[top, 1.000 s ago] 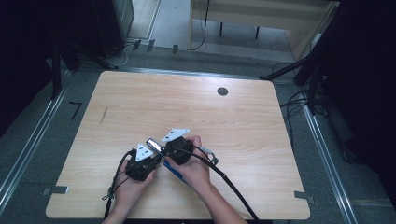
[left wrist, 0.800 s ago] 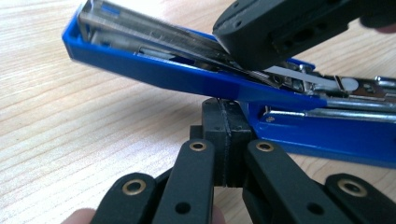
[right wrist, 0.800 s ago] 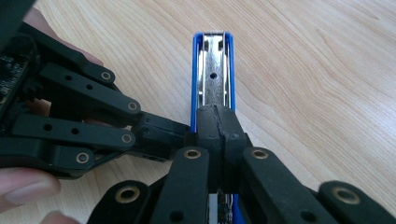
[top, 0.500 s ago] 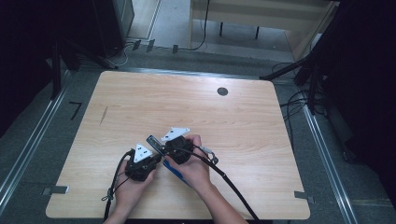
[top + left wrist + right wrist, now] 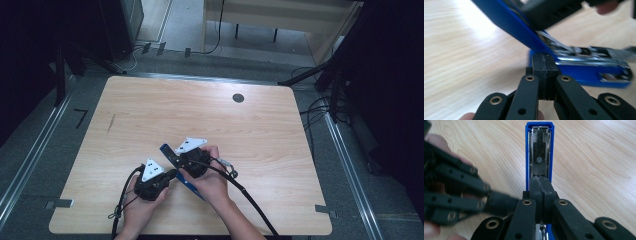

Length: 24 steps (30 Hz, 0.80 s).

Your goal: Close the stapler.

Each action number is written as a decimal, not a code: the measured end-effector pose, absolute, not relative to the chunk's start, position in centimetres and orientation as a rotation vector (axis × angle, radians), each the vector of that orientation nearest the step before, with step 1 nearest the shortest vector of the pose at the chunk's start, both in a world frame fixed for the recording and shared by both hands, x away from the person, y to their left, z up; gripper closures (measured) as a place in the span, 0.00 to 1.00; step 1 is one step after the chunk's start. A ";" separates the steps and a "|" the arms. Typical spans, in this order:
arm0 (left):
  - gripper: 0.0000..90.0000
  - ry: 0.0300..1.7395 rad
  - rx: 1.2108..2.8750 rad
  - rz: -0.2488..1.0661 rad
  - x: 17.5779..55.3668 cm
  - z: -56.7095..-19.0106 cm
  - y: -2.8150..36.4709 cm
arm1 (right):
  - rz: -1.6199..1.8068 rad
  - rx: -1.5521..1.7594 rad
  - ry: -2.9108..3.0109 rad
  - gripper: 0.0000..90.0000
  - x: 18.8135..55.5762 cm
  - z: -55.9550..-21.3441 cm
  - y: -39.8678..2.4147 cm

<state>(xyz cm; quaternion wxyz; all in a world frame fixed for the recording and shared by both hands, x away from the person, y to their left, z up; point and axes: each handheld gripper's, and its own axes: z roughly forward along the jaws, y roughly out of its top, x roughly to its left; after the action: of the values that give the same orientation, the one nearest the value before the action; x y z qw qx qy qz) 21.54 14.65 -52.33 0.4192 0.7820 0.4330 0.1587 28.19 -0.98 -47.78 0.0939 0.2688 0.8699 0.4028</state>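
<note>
near the table's (image 5: 150,115) front edge, a blue stapler (image 5: 172,159) is swung open; no writing can be read. the left gripper (image 5: 169,176) and right gripper (image 5: 176,159) are closed, jaws together against it.

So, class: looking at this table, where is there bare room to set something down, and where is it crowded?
The far half of the table is bare apart from the round dark grommet; the left and right edges are bare too. It is crowded near the front middle, where both hands, the left gripper, right gripper and open blue stapler meet.
</note>
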 end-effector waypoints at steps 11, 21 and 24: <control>1.00 1.028 1.997 0.334 20.9 -53.1 12.7 | 1.211 0.794 2.568 1.00 27.8 -47.5 -1.6; 1.00 1.003 2.019 0.350 20.8 -53.3 11.9 | 1.227 0.797 2.554 1.00 27.4 -47.2 -2.3; 1.00 0.997 2.023 0.356 20.8 -53.3 11.8 | 1.234 0.799 2.553 1.00 27.3 -47.2 -2.4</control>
<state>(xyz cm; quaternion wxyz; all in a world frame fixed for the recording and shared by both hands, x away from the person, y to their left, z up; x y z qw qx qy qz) 20.79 11.83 -53.27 0.4162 0.8056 0.3971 0.1418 27.35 -2.44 -47.17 0.0974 0.2698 0.8625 0.4169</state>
